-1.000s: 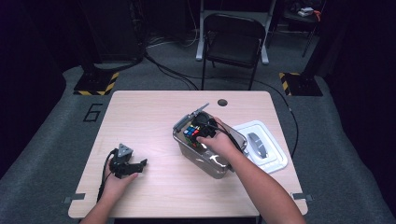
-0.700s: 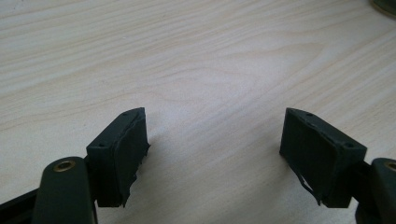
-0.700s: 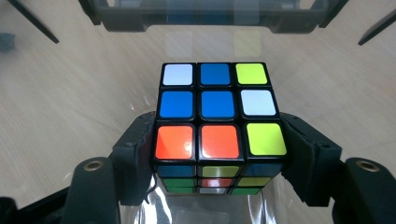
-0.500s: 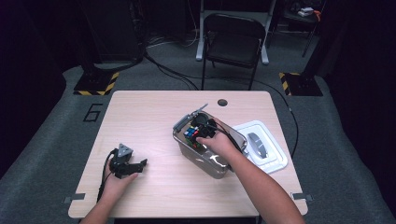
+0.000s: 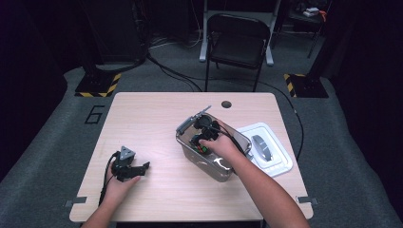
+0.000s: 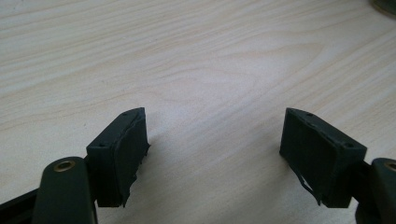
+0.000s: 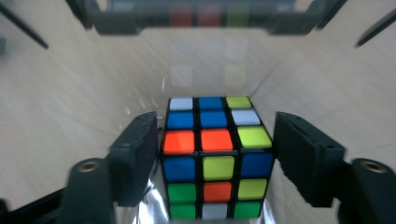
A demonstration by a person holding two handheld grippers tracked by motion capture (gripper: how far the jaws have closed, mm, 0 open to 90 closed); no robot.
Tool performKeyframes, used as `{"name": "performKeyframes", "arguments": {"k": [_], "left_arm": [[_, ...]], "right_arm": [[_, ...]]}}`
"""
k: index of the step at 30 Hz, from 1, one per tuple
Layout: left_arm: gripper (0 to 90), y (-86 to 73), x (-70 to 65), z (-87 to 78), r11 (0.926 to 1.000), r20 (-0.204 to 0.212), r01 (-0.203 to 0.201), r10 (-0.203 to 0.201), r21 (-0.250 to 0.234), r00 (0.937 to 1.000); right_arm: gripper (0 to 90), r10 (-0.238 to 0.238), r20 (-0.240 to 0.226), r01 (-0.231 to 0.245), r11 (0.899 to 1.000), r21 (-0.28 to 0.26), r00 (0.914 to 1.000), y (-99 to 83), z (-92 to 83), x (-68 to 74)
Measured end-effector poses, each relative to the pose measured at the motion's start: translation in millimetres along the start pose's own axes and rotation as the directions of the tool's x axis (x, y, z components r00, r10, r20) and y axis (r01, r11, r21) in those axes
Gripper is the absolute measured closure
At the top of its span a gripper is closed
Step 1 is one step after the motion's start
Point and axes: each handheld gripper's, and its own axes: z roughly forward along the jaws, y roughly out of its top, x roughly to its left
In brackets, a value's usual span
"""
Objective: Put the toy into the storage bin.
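**Now in the bin: cube between loosened jaws**

Here we list the scene from largest item to smallest.

Desk (image 5: 157,118): pale wood-grain top, carrying everything below.

Clear bin (image 5: 190,145): a transparent plastic container standing right of centre on the desk. Its white lid (image 5: 280,164) lies flat just beside it, on the side toward the desk's right edge.

Right hand-held gripper (image 7: 212,144): reaching down into the bin from above, the forearm coming in from the lower right of the high view. We note that its jaws have just been opening a little. In the right gripper view they stand either side of the cube; a thin gap shows at the left pad, while the right pad sits at the cube's edge, and we cannot tell whether it touches there. We judge this a release, the cube being set down inside rather than lifted out.

Left hand-held gripper (image 5: 142,167): lying low at the near left of the desk, well apart from the bin. Its jaws stand wide apart over bare wood, with nothing between them.

Puzzle cube (image 7: 215,156): a scrambled colour cube, resting on the floor of the bin near one end wall, which mirrors its coloured tiles faintly.
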Motion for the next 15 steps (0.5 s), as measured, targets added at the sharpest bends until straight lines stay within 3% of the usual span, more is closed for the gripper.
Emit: {"name": "performKeyframes", "arguments": {"k": [12, 13, 15], "left_arm": [[22.9, -0.1, -0.1, -0.1, 1.0, 0.001, -0.001, 0.001, 0.0, 1.0], [22.9, -0.1, -0.1, -0.1, 1.0, 0.001, -0.001, 0.001, 0.0, 1.0], [22.9, -0.1, -0.1, -0.1, 1.0, 0.001, -0.001, 0.001, 0.0, 1.0]], "right_arm": [[30.8, 0.005, -0.019, -0.005, 0.999, -0.039, 0.9998, 1.5, -15.8, 1.5], [30.9, -0.023, -0.009, 0.022, 0.999, -0.04, 0.9997, 1.4, -18.3, -0.4], [30.9, -0.013, -0.014, 0.013, 0.999, -0.042, 0.9998, 0.5, -21.5, 0.0]]}}
